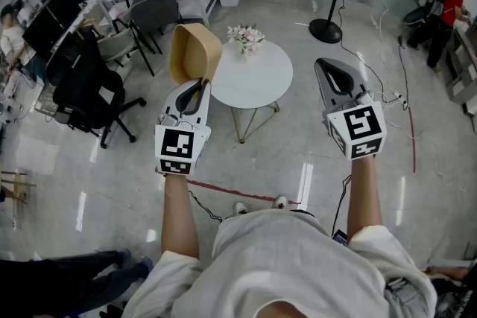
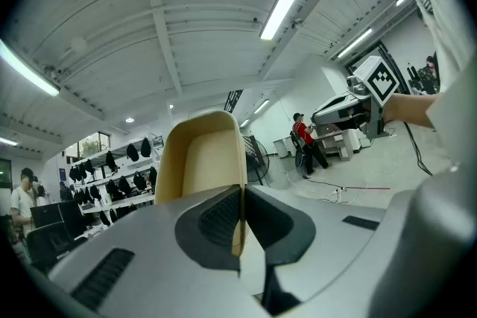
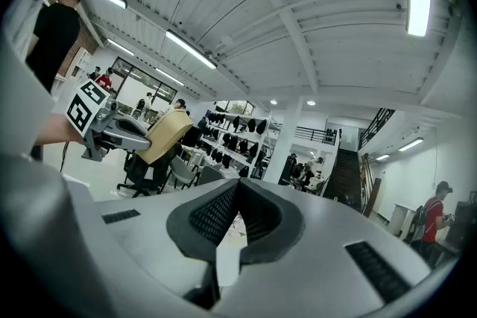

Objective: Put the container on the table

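Tan container — wall clamped in the left hand-held gripper — hangs mid-frame, just left of the white surface.

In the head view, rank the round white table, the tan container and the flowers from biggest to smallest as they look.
1. round white table, the largest.
2. tan container. It is raised nearer the camera, so it probably looks bigger than it really is.
3. flowers, clearly the smallest.
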Available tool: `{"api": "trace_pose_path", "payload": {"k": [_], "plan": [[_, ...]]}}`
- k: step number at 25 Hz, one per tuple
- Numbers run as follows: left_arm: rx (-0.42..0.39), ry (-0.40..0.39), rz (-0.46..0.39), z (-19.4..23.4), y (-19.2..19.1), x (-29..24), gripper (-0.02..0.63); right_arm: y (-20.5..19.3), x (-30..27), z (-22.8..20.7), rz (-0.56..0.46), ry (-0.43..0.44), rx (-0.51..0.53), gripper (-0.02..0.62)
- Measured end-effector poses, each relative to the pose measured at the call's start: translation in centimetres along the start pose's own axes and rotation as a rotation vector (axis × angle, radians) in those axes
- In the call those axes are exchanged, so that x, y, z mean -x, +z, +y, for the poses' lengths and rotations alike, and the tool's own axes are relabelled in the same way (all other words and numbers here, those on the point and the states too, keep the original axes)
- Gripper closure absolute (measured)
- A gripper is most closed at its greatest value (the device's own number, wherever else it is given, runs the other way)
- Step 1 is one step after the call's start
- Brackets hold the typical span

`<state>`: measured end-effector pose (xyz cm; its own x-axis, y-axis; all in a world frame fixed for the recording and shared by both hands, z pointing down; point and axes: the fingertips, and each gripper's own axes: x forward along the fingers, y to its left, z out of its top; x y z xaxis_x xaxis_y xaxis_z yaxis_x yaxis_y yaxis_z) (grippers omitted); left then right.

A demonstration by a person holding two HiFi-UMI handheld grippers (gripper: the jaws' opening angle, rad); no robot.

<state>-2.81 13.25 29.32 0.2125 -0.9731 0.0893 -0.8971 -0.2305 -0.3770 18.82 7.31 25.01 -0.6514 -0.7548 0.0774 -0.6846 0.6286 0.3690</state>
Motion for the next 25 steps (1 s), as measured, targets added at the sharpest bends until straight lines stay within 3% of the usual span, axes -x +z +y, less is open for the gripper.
{"api": "trace_pose_path", "payload": {"k": [15, 20, 25], "plan": [[0.007, 0.055, 0.052, -3.1, -0.2, -6.2, 0.575, -5.3, -3.0, -5.9, -0.006, 0.071, -0.042, 0.581], [0.015, 0.055, 0.057, -0.4, -2.2, -9.9, 0.575, -6.4, -7.7, -6.5, -0.001, 0.073, -0.053, 0.581], [0.024, 0.049, 0.044, 5.3, -4.8, -15.1, 0.575, -7.0, -15.3, -6.4, 0.029, 0.073, -0.032, 0.581]]}}
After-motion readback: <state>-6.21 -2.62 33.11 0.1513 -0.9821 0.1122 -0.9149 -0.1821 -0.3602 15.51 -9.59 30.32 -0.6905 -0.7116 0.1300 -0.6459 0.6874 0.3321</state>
